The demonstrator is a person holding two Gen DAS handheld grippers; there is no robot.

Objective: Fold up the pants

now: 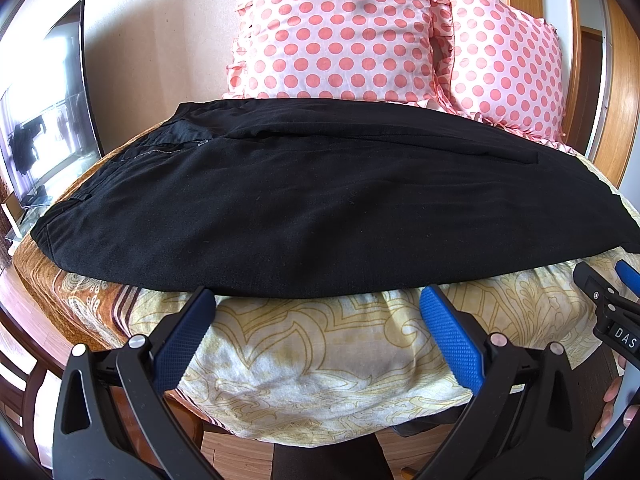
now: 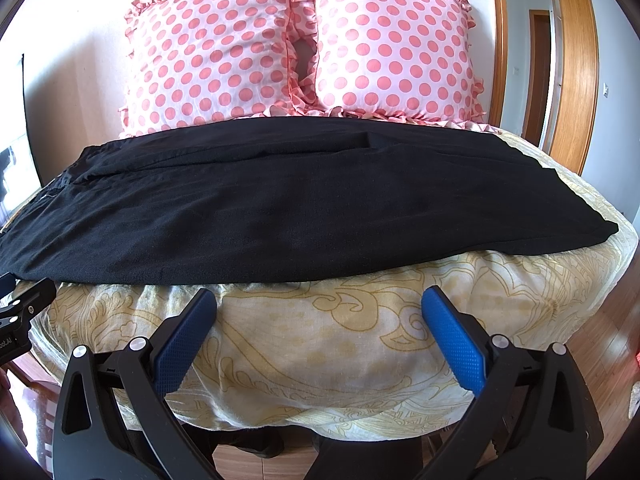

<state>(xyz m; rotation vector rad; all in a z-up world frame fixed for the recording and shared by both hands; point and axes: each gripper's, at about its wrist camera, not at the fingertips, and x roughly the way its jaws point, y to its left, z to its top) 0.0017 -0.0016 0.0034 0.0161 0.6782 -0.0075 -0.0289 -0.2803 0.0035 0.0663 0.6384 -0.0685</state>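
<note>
Black pants (image 1: pixel 320 200) lie flat across the bed, waist and zipper at the left, legs running right; they also fill the middle of the right wrist view (image 2: pixel 280 200). One leg seems laid over the other. My left gripper (image 1: pixel 318 300) is open and empty, just short of the pants' near edge. My right gripper (image 2: pixel 320 302) is open and empty, also just below the near edge, further toward the leg ends. The right gripper shows at the right edge of the left wrist view (image 1: pixel 608 300).
The bed has a yellow patterned cover (image 1: pixel 320 360) (image 2: pixel 320 340). Two pink polka-dot pillows (image 1: pixel 340 32) (image 2: pixel 392 48) stand behind the pants. A TV screen (image 1: pixel 48 112) is at the left. Wooden door frames (image 2: pixel 576 60) and wood floor (image 2: pixel 600 340) are at the right.
</note>
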